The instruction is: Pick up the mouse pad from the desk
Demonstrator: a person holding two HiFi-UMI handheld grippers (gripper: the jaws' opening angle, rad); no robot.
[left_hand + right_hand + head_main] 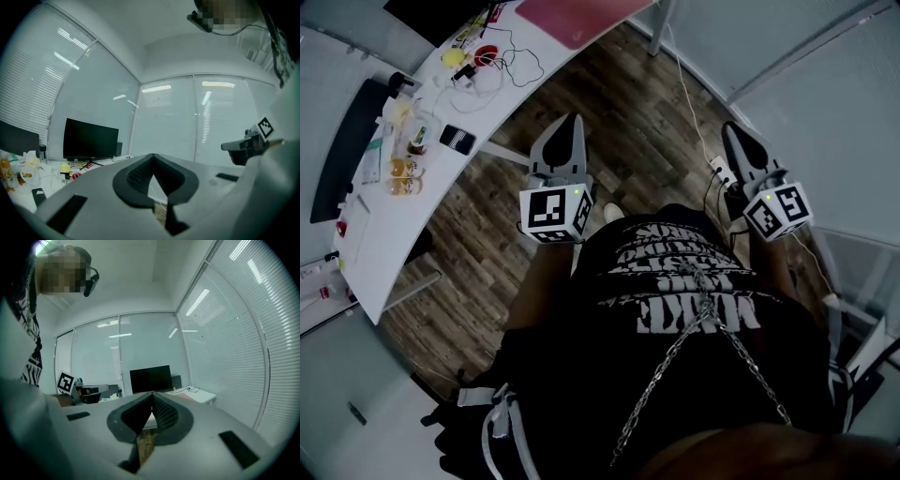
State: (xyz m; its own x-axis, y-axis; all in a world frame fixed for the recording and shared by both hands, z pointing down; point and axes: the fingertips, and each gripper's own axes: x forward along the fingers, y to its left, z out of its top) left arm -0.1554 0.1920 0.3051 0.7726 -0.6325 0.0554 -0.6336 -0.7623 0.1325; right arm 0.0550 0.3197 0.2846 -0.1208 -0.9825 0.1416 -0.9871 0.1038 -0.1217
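A pink mouse pad (pixel 572 17) lies on the white desk (pixel 412 234) at the top of the head view, partly cut off by the frame edge. Both grippers hang over the wooden floor, well short of the desk and apart from the pad. My left gripper (pixel 575 120) is shut with nothing in it; in its own view the left gripper (pixel 153 155) shows its jaws meeting in a point. My right gripper (pixel 729 129) is also shut and empty, and the right gripper (pixel 152 393) shows the same closed jaws in its own view.
The curved desk carries a black phone (pixel 457 140), jars (pixel 405 173), a red item (pixel 486 54), cables and papers. A dark monitor (pixel 90 139) stands on it. A power strip (pixel 719 169) with cords lies on the floor by glass walls with blinds (pixel 225 357).
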